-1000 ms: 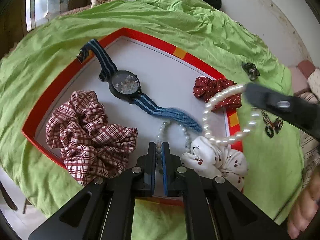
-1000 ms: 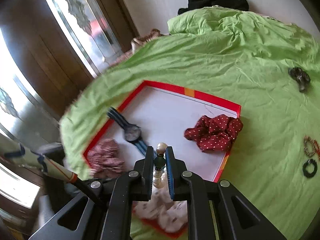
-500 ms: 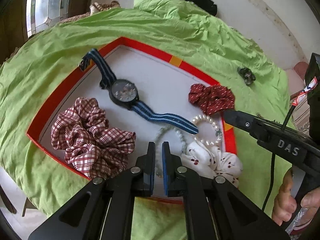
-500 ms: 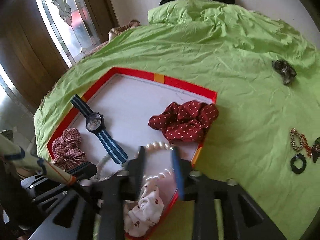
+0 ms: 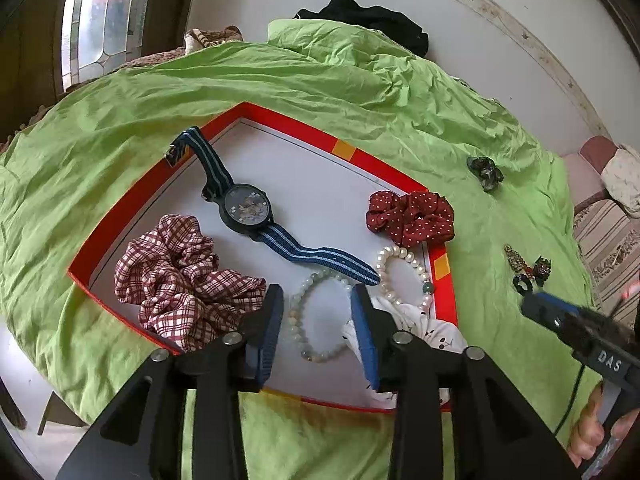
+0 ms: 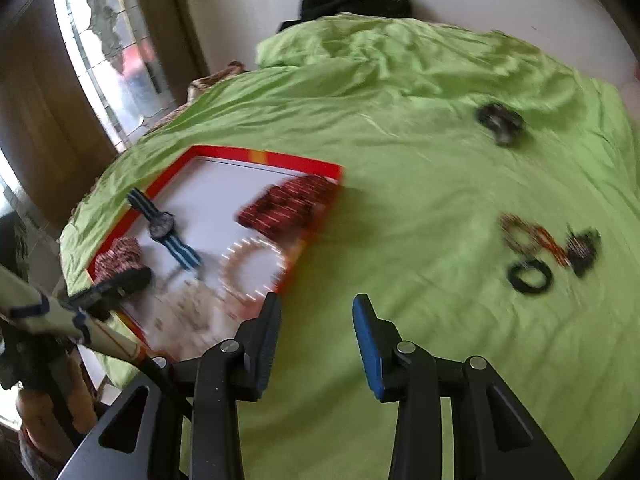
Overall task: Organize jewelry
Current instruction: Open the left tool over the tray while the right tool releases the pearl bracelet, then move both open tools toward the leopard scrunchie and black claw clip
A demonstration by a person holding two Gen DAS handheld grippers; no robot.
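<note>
A red-rimmed white tray (image 5: 120, 216) lies on the green cloth (image 5: 360, 88). In it are a blue-strapped watch (image 5: 246, 208), a plaid scrunchie (image 5: 176, 280), a red dotted scrunchie (image 5: 412, 218), a white cherry-print scrunchie (image 5: 416, 320), a pale bead bracelet (image 5: 298, 320) and a pearl bracelet (image 5: 384, 276). My left gripper (image 5: 317, 294) hangs over the pale bracelet. Its jaws are opening and the pads do not touch the beads, which lie flat on the tray. My right gripper (image 6: 316, 308) is open and empty over bare cloth, right of the tray (image 6: 256, 156).
Loose on the cloth right of the tray lie a dark clip (image 6: 500, 122), a brown-orange beaded bracelet (image 6: 528, 236), a black ring (image 6: 530, 276) and another dark clip (image 6: 584, 246). Black clothing (image 5: 360, 16) sits at the far edge by the wall. A hand (image 5: 592, 436) holds the right gripper.
The left jaws went from shut on the pale bracelet to apart, leaving it on the tray. The right gripper let the pearl bracelet drop into the tray, opened, and swung right over the cloth.
</note>
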